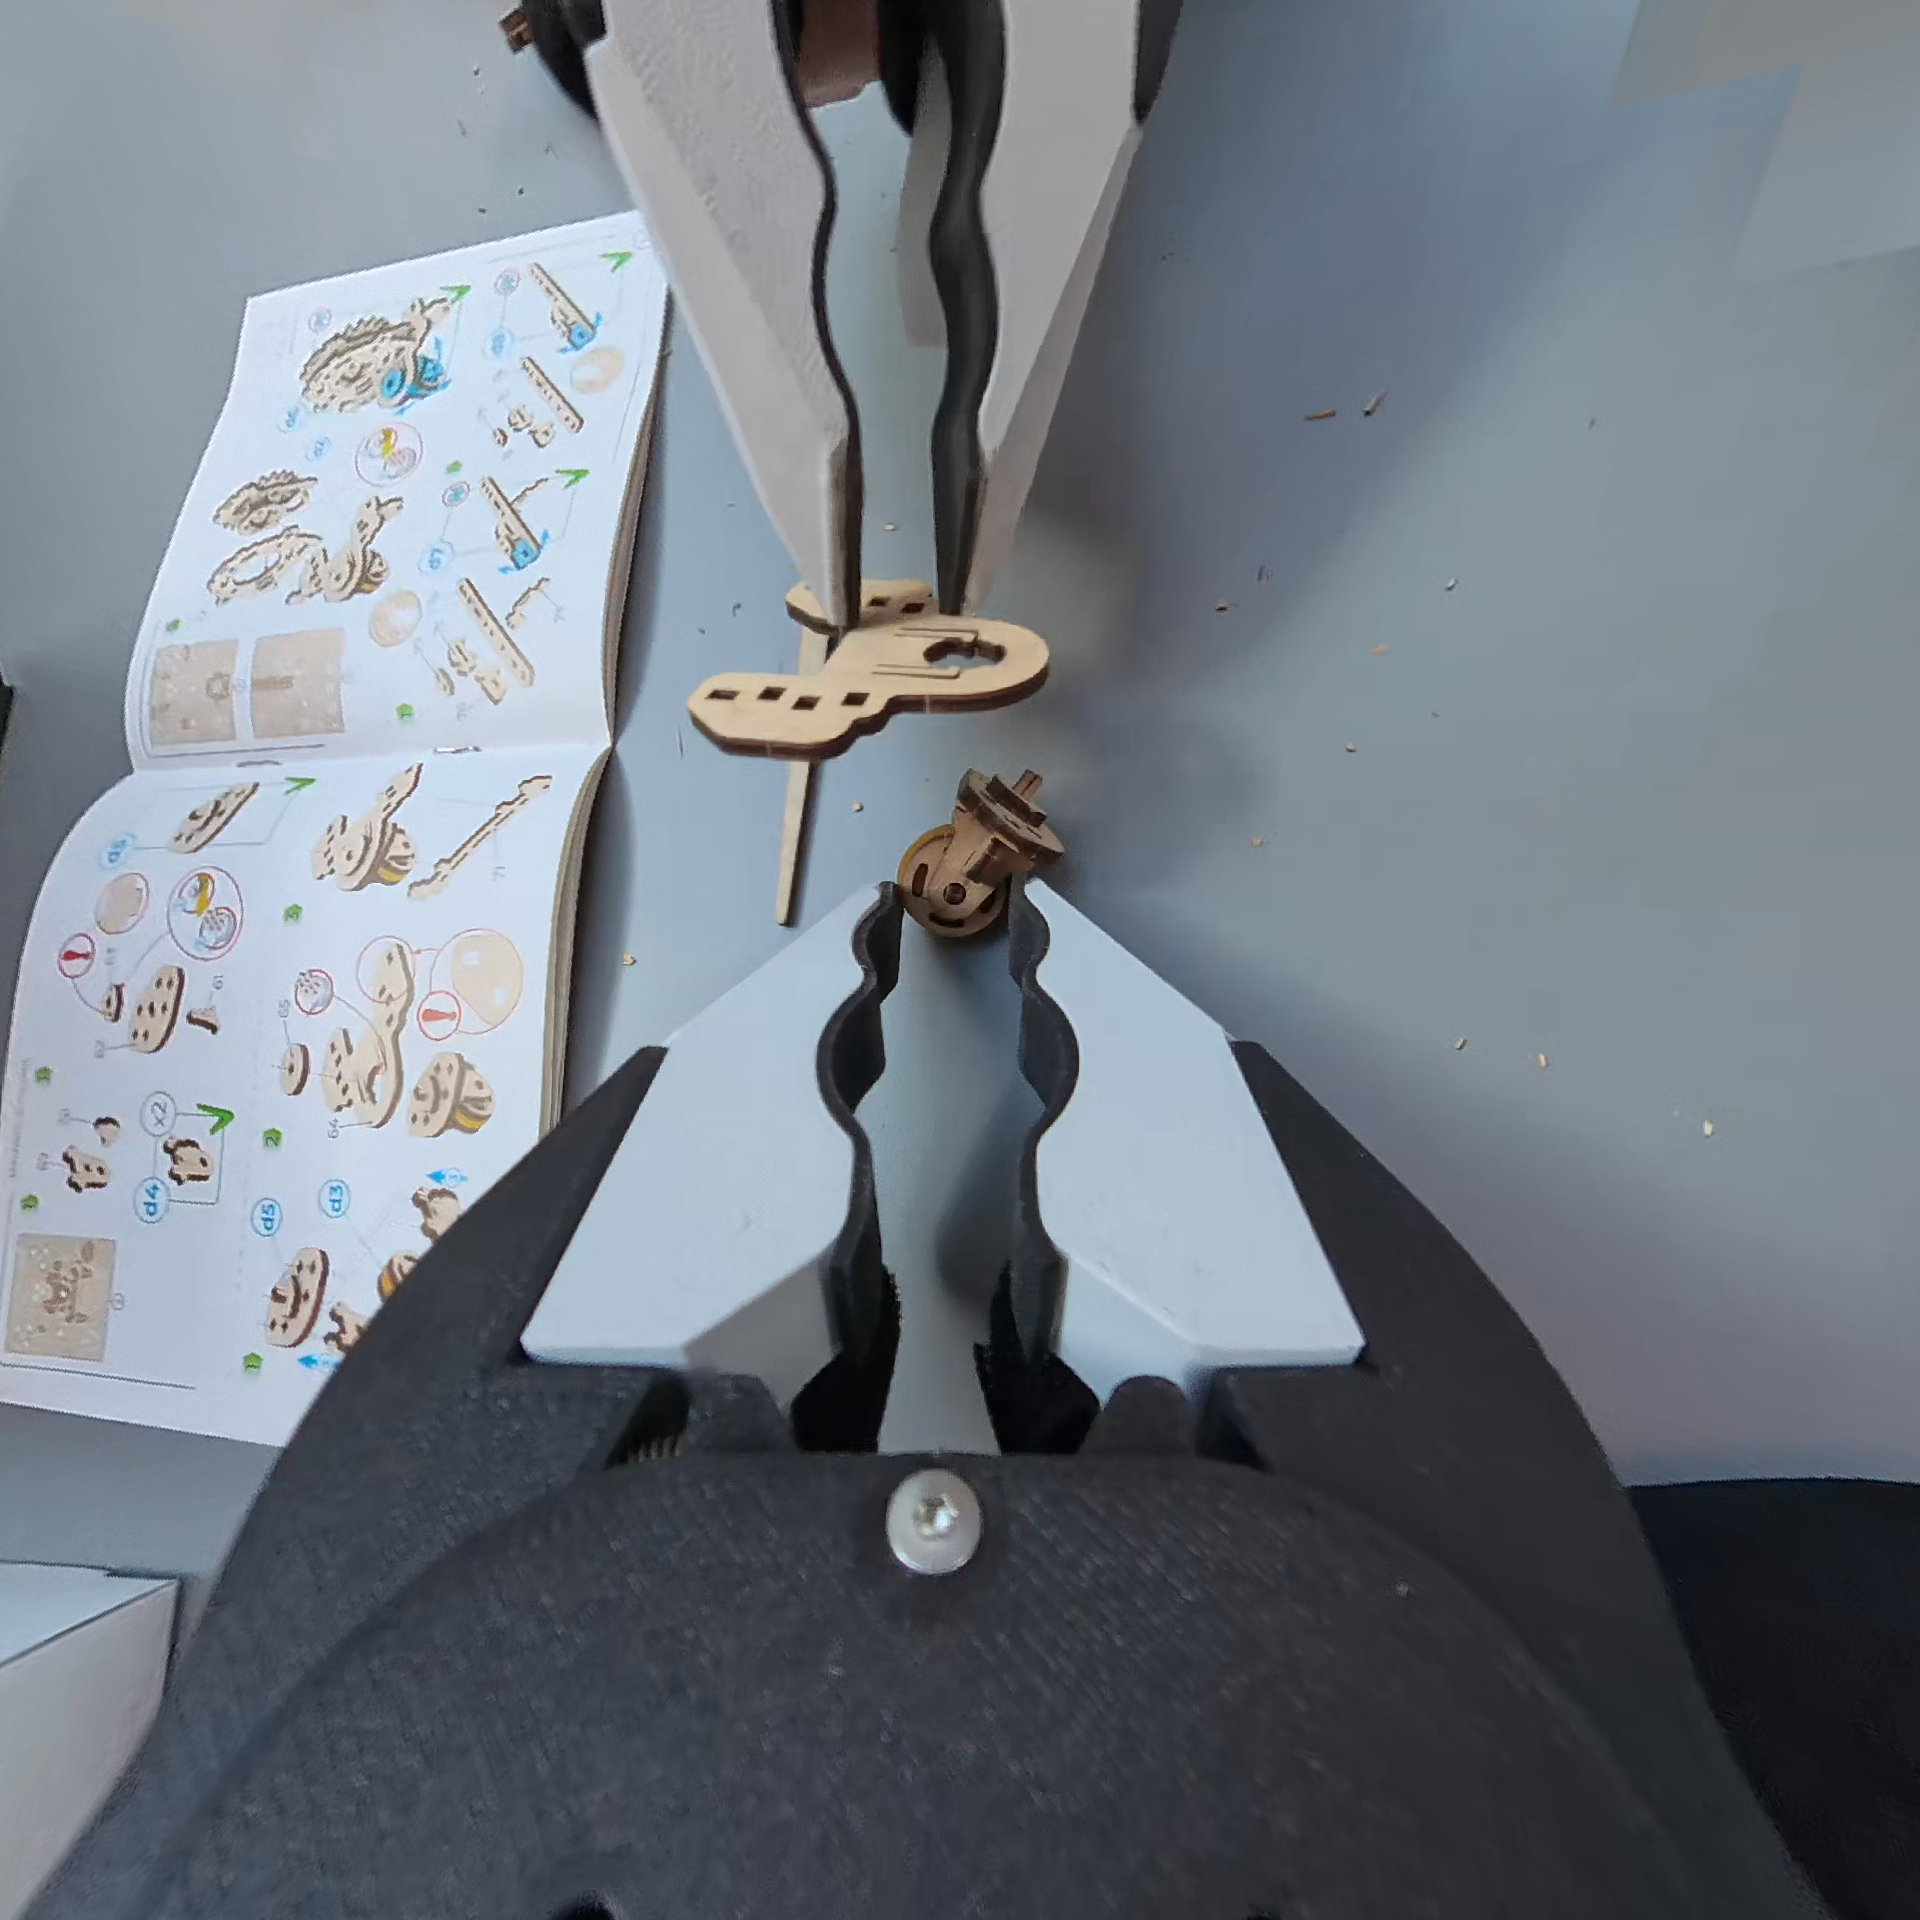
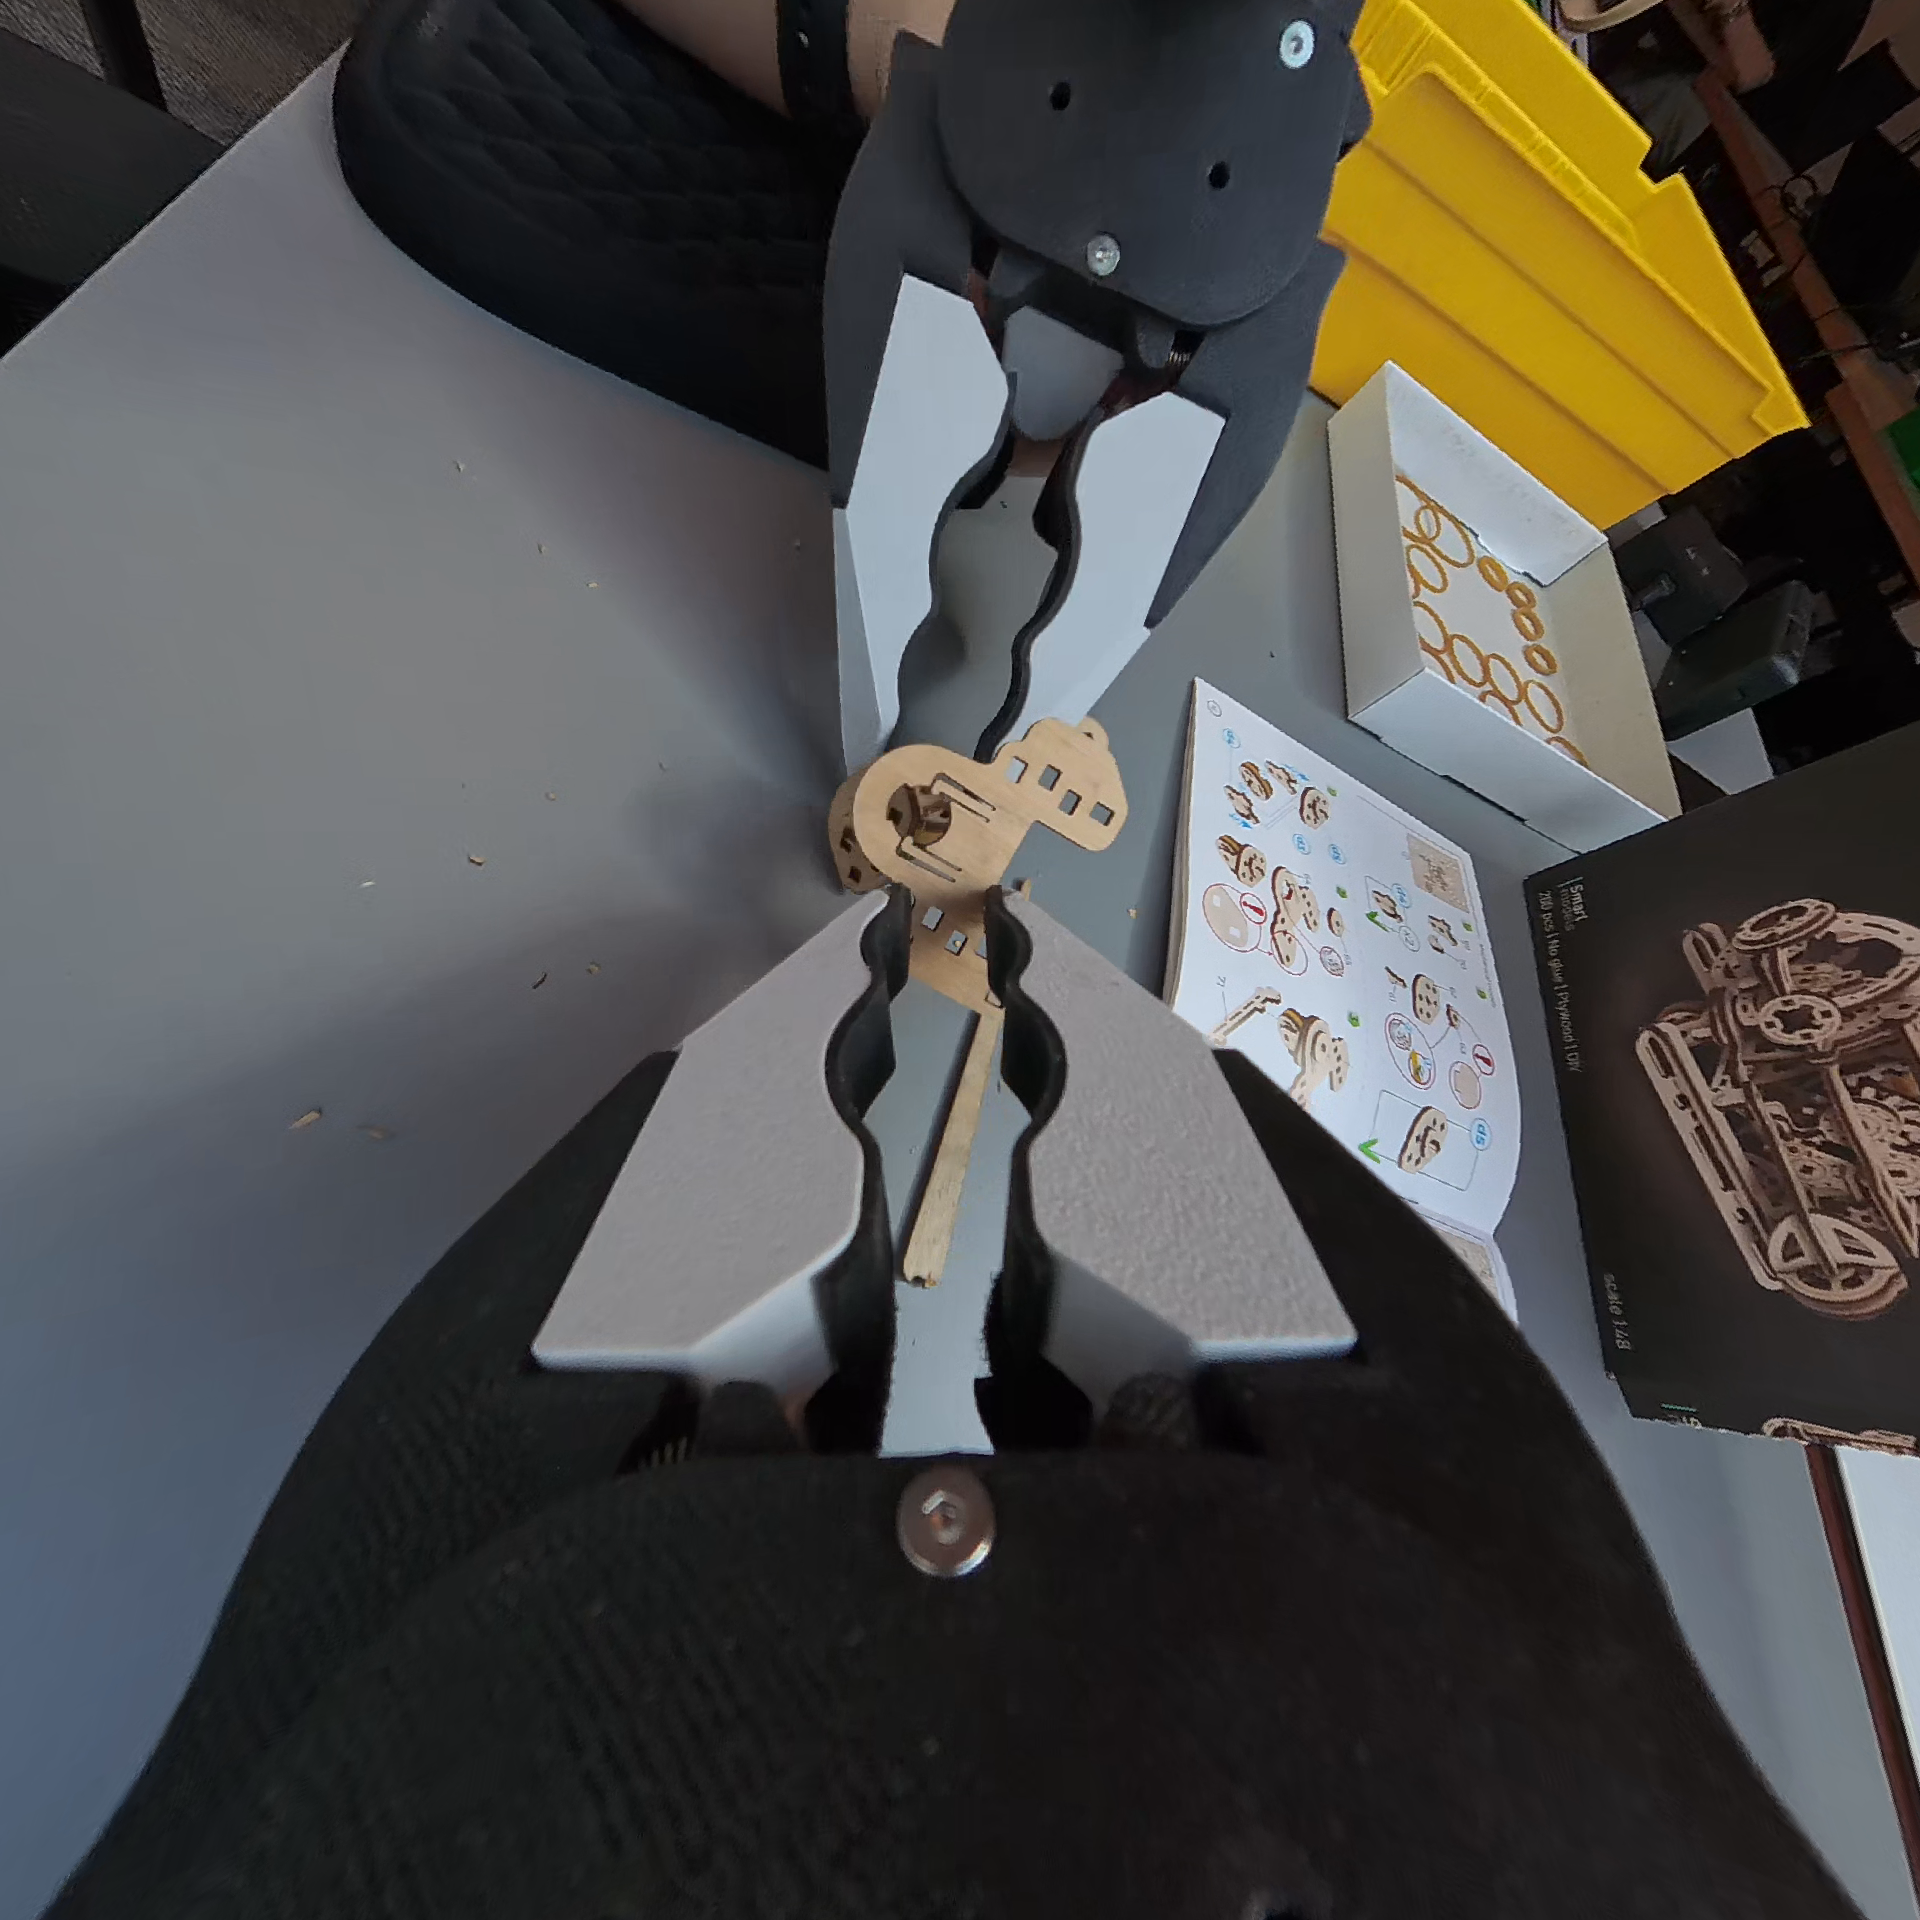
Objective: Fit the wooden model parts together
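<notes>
My left gripper (image 1: pixel 956 902) is shut on a small wooden wheel assembly (image 1: pixel 977 857) and holds it at its fingertips. My right gripper (image 2: pixel 945 920) is shut on a flat wooden plate (image 2: pixel 971 821) with square slots and a keyhole opening. The plate (image 1: pixel 873 681) hangs just in front of the wheel assembly, a small gap apart. In the right wrist view the assembly's hub (image 2: pixel 920 816) shows through the plate's opening, and the left gripper (image 2: pixel 940 743) stands behind it. The right gripper (image 1: pixel 902 611) comes in from the top of the left wrist view. A thin wooden stick (image 2: pixel 951 1164) lies on the table beneath.
An open instruction booklet (image 1: pixel 364 727) lies on the grey table (image 1: pixel 1455 727) beside the grippers. A dark kit box (image 2: pixel 1745 1122), a white box of wooden rings (image 2: pixel 1486 623) and yellow bins (image 2: pixel 1538 260) are to the right. Wood chips are scattered about. One gripper's finger ends stand about 5 cm off the other's. My right gripper's tips are some 6 cm from the thin wooden stick (image 2: pixel 951 1164).
</notes>
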